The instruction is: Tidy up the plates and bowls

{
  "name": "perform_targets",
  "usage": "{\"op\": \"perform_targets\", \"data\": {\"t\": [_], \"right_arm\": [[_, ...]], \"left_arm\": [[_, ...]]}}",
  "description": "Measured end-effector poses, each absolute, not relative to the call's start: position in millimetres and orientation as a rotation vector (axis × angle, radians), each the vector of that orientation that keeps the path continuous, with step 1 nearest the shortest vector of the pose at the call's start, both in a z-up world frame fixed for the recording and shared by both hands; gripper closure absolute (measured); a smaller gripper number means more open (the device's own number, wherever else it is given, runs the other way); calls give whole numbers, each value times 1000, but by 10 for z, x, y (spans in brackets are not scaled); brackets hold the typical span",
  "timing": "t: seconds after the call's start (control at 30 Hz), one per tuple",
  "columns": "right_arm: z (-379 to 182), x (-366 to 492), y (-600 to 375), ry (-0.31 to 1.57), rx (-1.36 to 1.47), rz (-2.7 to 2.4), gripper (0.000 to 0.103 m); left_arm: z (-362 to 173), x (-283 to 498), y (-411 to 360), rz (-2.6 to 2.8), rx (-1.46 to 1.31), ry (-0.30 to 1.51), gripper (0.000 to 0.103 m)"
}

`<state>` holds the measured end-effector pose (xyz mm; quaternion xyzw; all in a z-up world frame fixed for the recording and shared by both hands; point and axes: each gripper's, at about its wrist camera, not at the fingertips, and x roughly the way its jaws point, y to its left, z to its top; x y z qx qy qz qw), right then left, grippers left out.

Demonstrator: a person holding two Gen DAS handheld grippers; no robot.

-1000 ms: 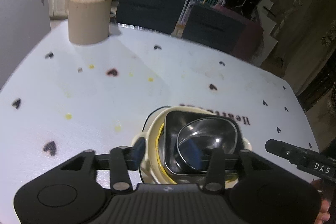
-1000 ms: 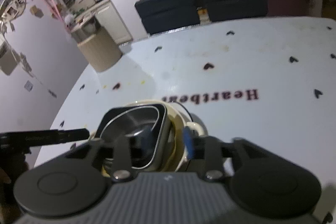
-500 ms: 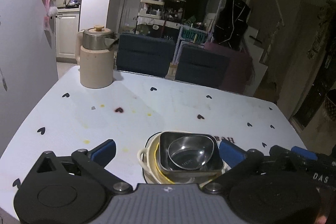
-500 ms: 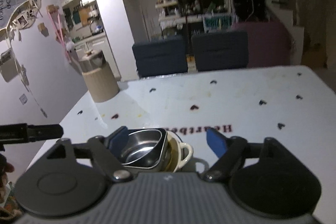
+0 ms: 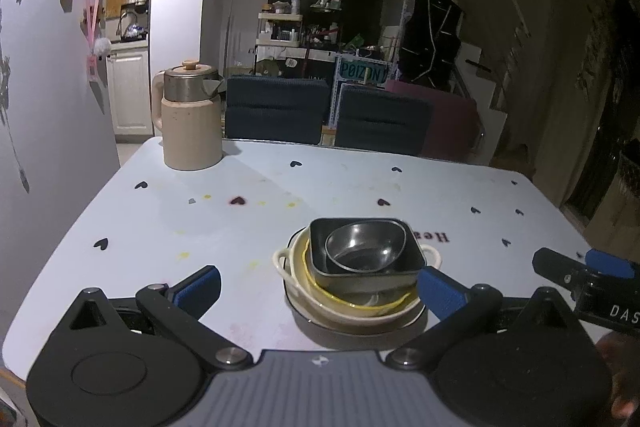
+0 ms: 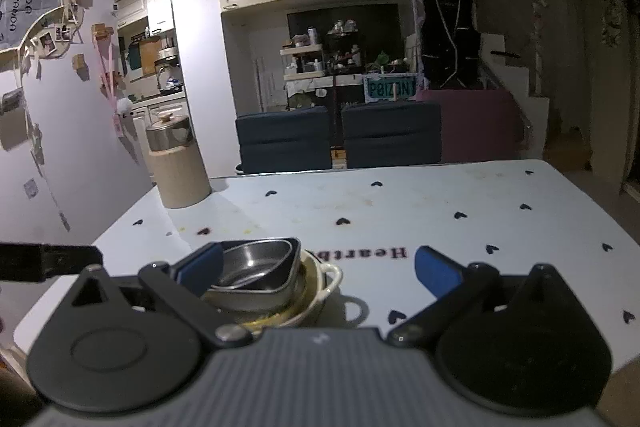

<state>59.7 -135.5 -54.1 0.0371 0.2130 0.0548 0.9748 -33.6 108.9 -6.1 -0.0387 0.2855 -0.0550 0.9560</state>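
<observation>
A stack of dishes stands near the table's front edge: a round steel bowl point(image 5: 362, 247) inside a dark square bowl point(image 5: 372, 273), inside a cream two-handled dish point(image 5: 352, 309) with a yellow rim, on a dark plate point(image 5: 340, 333). The stack also shows in the right wrist view point(image 6: 260, 277). My left gripper point(image 5: 318, 289) is open and empty, held back just in front of the stack. My right gripper point(image 6: 318, 269) is open and empty, to the right of the stack; its left finger point(image 6: 200, 267) overlaps the square bowl in the picture.
A beige kettle point(image 5: 190, 117) stands at the table's far left corner. The white table point(image 5: 340, 183) has heart prints and small stains. Two dark chairs point(image 5: 276, 115) stand behind it. A wall is close on the left. The right gripper's tip point(image 5: 588, 273) shows at right.
Both grippers have opened wide and pulled back and up from the stack. The stack stays on the table.
</observation>
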Motion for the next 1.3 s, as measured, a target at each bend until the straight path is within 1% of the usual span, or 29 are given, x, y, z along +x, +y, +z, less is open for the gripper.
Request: {"op": "perform_targets", "data": {"t": [0.37,0.77,1.3], "right_arm": [[-759,328,-1389,448,26,86,0],[-788,253,-1339,417,-15,97,0],[-846,241,-1348,436,-38,85,0]], "left_arm": [[-215,-566,1005,-86,13,554,0],[-334,-636,1065,-33,45,562,0],[-375,-663,1061,-31,57,558,0]]}}
